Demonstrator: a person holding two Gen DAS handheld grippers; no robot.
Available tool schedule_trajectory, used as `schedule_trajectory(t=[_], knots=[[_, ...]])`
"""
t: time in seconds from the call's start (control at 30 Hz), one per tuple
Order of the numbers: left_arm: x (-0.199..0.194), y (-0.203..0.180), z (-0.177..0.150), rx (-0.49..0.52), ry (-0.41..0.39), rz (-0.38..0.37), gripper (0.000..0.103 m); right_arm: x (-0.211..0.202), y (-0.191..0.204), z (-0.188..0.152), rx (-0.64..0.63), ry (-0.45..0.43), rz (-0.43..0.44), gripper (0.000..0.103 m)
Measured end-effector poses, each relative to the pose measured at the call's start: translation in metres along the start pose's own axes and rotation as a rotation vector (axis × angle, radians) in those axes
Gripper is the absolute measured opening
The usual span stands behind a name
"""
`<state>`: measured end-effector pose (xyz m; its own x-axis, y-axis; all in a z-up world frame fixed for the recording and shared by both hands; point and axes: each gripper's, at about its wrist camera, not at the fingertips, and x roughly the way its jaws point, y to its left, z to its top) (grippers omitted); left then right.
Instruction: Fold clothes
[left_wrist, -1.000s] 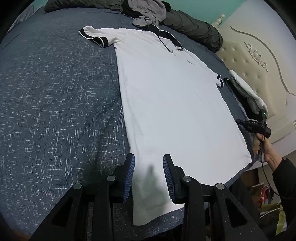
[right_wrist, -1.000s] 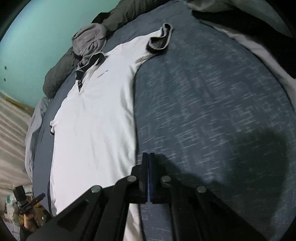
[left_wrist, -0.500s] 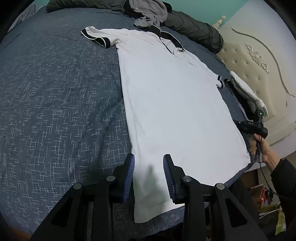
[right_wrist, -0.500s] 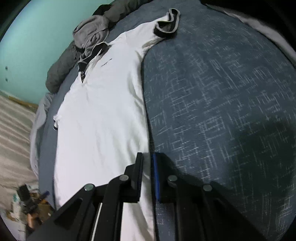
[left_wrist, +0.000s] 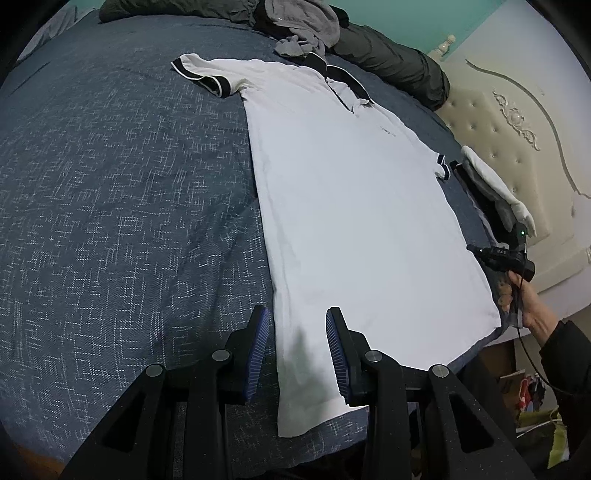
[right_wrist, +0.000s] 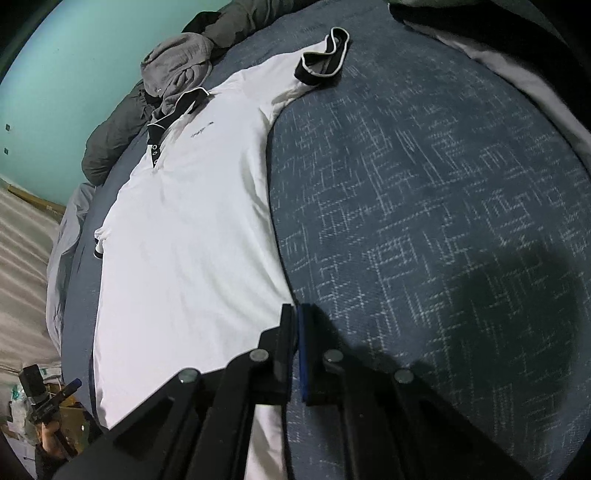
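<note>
A: Entry, both wrist views. White polo shirt (left_wrist: 354, 221) lies flat, face up, on the bed (left_wrist: 122, 206), which carries a dark blue cover with a pale crosshatch print. In the left wrist view the shirt runs from the black collar (left_wrist: 345, 79) at upper centre down to the hem at lower centre.

B: Sleeves?

A: One sleeve with a black cuff (left_wrist: 201, 75) is spread toward the upper left of the left wrist view. The other cuff (left_wrist: 443, 168) sits at the shirt's right edge, right of centre.

B: Left hand-held gripper (left_wrist: 297, 354)?

A: Jaws parted, blue ribbed pads on either side of the shirt's lower left corner. No cloth is pinched between them; whether the tips touch the fabric cannot be told.

B: Right hand-held gripper (right_wrist: 296, 350)?

A: Jaws closed together, at the shirt's side edge low in the right wrist view. Whether the pads have caught that edge cannot be told. In the left wrist view this same tool shows at the right edge, held in a hand (left_wrist: 524, 301) with a dark sleeve.

B: Anything else on the bed?

A: A grey crumpled garment (right_wrist: 177, 62) just beyond the collar, and a dark green one (left_wrist: 391, 62) along the far edge. A cream tufted headboard (left_wrist: 517, 147) fills the right of the left wrist view; a teal wall (right_wrist: 74, 74) fills the upper left of the right wrist view.
</note>
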<state>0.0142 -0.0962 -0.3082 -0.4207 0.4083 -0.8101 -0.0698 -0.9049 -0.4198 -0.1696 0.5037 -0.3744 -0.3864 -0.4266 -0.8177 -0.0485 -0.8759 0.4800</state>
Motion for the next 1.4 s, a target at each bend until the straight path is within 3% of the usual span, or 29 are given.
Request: schedule_trajectory(t=[0.13,0.3,0.4,0.57,0.63,0.73,0.93,1.07,1.2,1.4], knots=[[-0.008,-0.003,0.004,0.007,-0.013,0.004,0.036,-0.010,0.001,-0.001,0.002,-0.010,-0.039,0.002],[-0.024,-0.011,0.011,0.019,-0.041,0.008,0.044,-0.034,-0.006,-0.003,0.018,-0.037,-0.070,0.008],[-0.036,-0.021,0.017,0.042,-0.070,0.010,0.044,-0.052,-0.007,-0.006,0.018,-0.059,-0.064,0.015],[-0.058,-0.040,0.023,0.069,-0.118,0.003,0.045,-0.074,0.000,-0.017,-0.008,-0.067,-0.014,0.018],[-0.065,-0.048,0.024,0.087,-0.130,-0.001,0.045,-0.074,0.006,-0.028,-0.022,-0.033,0.011,0.022],[-0.071,-0.062,0.022,0.112,-0.142,-0.004,0.045,-0.070,0.008,-0.045,-0.041,-0.001,0.016,0.037],[-0.079,-0.082,0.015,0.153,-0.137,-0.001,0.047,-0.065,0.005,-0.075,-0.047,0.042,0.029,0.038],[-0.074,-0.072,0.008,0.132,-0.088,0.013,0.053,-0.064,0.002,-0.087,-0.050,0.058,0.024,0.038],[-0.051,-0.041,-0.002,0.048,-0.003,0.048,0.053,-0.064,0.000,-0.099,-0.065,0.069,0.019,0.038],[-0.005,-0.011,-0.026,0.016,0.133,0.092,0.053,-0.065,0.001,-0.112,-0.089,0.077,0.003,0.038]])
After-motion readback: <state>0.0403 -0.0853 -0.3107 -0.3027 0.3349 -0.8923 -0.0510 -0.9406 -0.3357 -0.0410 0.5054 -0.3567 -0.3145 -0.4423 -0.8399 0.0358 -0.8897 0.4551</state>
